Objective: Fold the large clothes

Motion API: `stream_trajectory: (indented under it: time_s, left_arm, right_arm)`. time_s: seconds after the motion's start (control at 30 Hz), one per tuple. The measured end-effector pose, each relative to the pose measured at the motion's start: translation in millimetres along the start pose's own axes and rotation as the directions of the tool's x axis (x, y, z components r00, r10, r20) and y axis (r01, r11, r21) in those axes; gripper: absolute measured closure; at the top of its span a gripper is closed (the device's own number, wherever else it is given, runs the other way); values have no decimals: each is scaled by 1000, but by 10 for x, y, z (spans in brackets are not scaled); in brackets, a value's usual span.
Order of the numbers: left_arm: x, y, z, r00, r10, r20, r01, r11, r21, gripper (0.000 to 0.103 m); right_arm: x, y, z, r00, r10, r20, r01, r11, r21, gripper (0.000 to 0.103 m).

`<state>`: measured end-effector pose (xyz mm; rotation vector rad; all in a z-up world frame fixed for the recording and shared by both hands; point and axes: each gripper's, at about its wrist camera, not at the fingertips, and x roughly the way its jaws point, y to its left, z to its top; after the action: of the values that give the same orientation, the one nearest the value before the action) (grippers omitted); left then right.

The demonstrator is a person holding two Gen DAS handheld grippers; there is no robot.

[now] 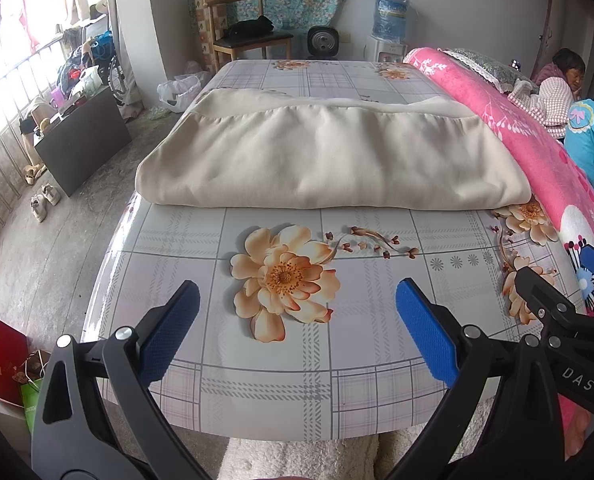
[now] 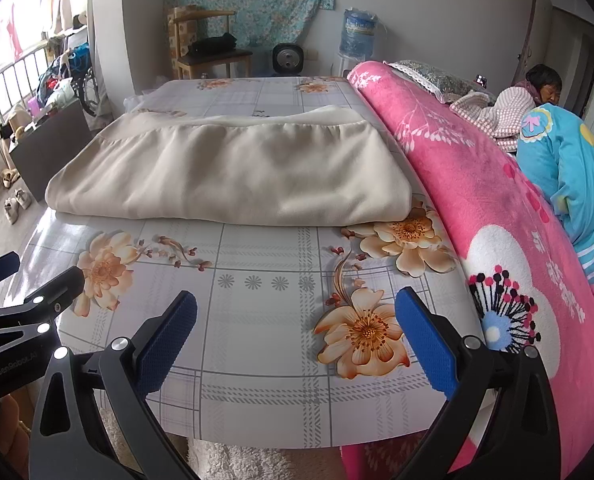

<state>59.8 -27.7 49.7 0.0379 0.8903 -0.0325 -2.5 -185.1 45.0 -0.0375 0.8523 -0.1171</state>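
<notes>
Where it lies: folded cream fabric garment (image 1: 329, 160) (image 2: 233, 172), flat across glossy floral checked table cover (image 1: 297, 380) (image 2: 265, 360)
Right edge: just beside pink fleece blanket (image 1: 537, 148) (image 2: 497, 208)
Left gripper (image 1: 297, 332): blue pads apart, holding nothing, short of garment
Right gripper (image 2: 297, 332): blue pads apart, holding nothing

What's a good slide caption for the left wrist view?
Both open grippers hover over the floral table, short of the folded beige garment.
</notes>
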Motion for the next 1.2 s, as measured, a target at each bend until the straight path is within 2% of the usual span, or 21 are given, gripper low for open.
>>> stream_trajectory:
  time_s: [1.2]
  left_arm:
    - [-3,52,7,1000,11,-2,-11,1000,-10,8]
  right_arm:
    - [30,19,-33,1000,4,-16,-4,1000,-13,6]
